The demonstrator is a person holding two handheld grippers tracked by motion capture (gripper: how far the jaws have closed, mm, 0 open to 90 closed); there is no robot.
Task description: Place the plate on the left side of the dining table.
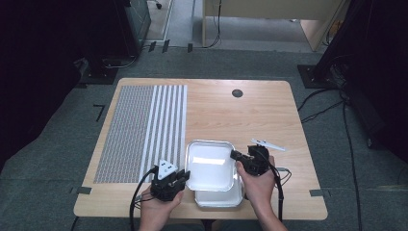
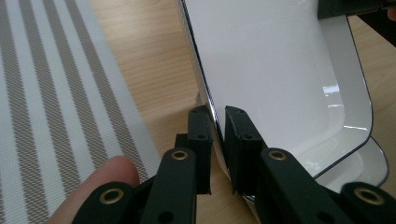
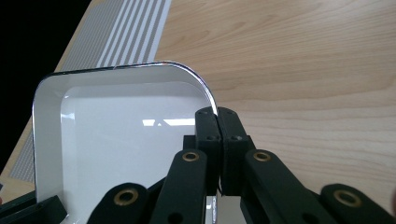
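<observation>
Wooden tabletop (image 1: 250,113), viewed from the near side. Striped woven placemat (image 1: 142,130) flat along the left edge, running from the far left corner most of the way toward the near edge. Left claw (image 1: 179,179) near the near edge, just right of the placemat, held in a hand (image 1: 156,207) coming in from below; grey three-cornered plate on top. In the left gripper view, jaws either side of the left rim of a white tray (image 2: 280,70), narrow gap still visible between pads and rim, so grip looks loose or only just closing; cannot tell for certain whether pinched tight. Tray rectangular with rounded corners and a shiny edge, sitting near the middle of the near edge, stacked askew on a second white tray (image 1: 219,197) whose near edge and right corner stick out beneath. Top tray looks tilted in the left gripper view, its far side raised off the lower one. Right claw (image 1: 234,155) at the tray's right rim, held in the other hand (image 1: 260,185); in the right gripper view, jaws clenched together on the rim (image 3: 212,103) near a rounded corner. Small white object (image 1: 267,144) on the tabletop just beyond the right claw, too small to identify. Dark round grommet (image 1: 237,93) near the far edge.
</observation>
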